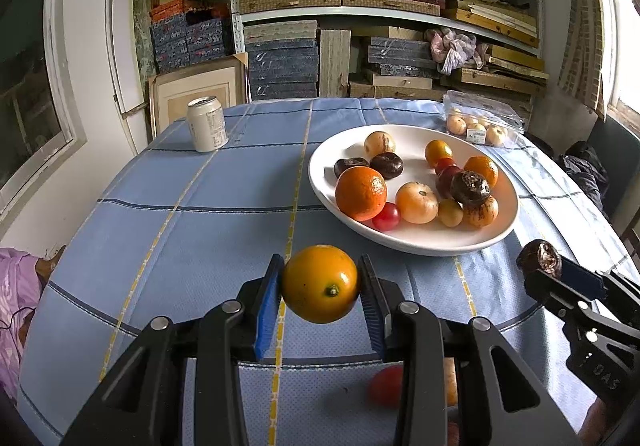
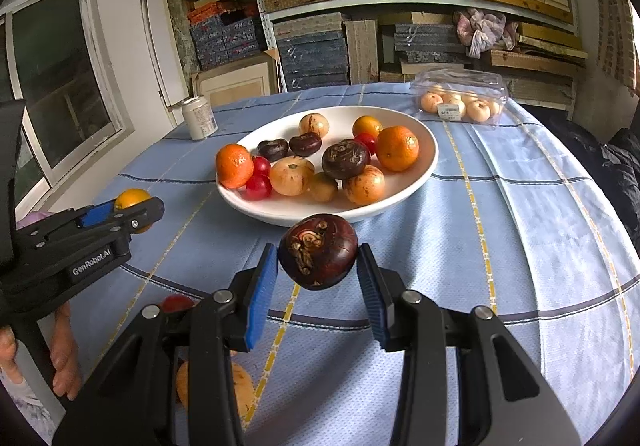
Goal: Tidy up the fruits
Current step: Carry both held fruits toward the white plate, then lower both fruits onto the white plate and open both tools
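My left gripper (image 1: 320,282) is shut on a small yellow-orange citrus fruit (image 1: 320,283) and holds it above the blue cloth, in front of the white bowl (image 1: 420,242). My right gripper (image 2: 318,260) is shut on a dark brown water chestnut (image 2: 318,251), just in front of the bowl (image 2: 280,212). The bowl holds several fruits: oranges, red cherry tomatoes, pale round fruits and dark chestnuts. The right gripper shows at the right edge of the left wrist view (image 1: 540,262). The left gripper shows at the left of the right wrist view (image 2: 134,208).
A drink can (image 1: 207,123) stands at the far left of the table. A clear plastic box of pale fruits (image 1: 482,119) lies behind the bowl. A red tomato (image 1: 386,386) and an orange fruit (image 2: 240,390) lie on the cloth under the grippers. Shelves of boxes stand behind.
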